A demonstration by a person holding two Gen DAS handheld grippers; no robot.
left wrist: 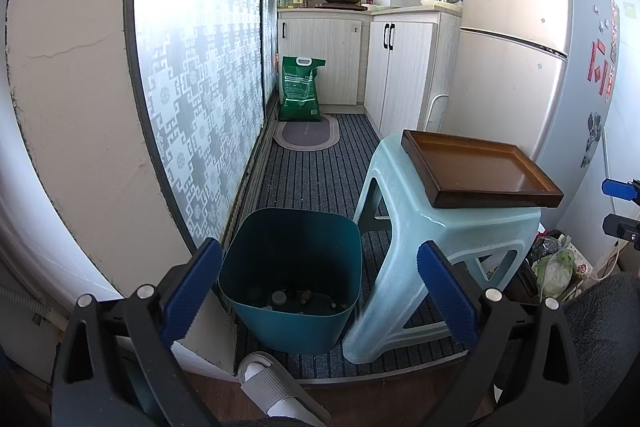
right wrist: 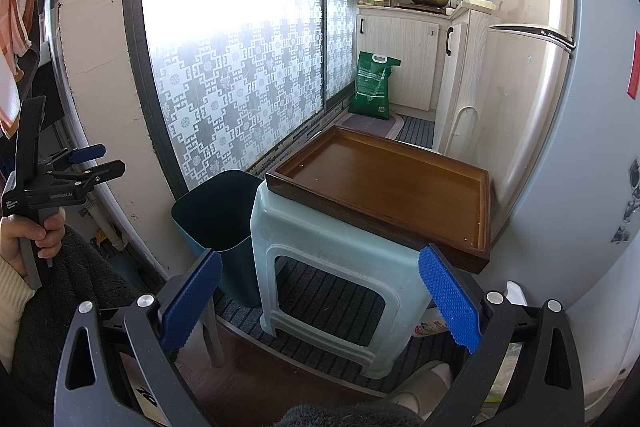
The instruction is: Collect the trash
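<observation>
Left wrist view: left gripper point(left wrist: 320, 291) spread wide, grasping nothing. Teal bin point(left wrist: 292, 275) on striped floor mat point(left wrist: 312, 171), directly ahead between the blue pads point(left wrist: 192, 291); small trash pieces point(left wrist: 296, 297) lying at its bottom. Pale green stool point(left wrist: 404, 267) just right of bin, bearing brown tray point(left wrist: 480, 167).

Right wrist view: right gripper point(right wrist: 320, 299) spread wide, empty. Stool point(right wrist: 332, 251) and tray point(right wrist: 384, 183) straight ahead; bin point(right wrist: 216, 211) left of stool. Left gripper point(right wrist: 94, 163) at far left, held by a hand point(right wrist: 28, 235).
</observation>
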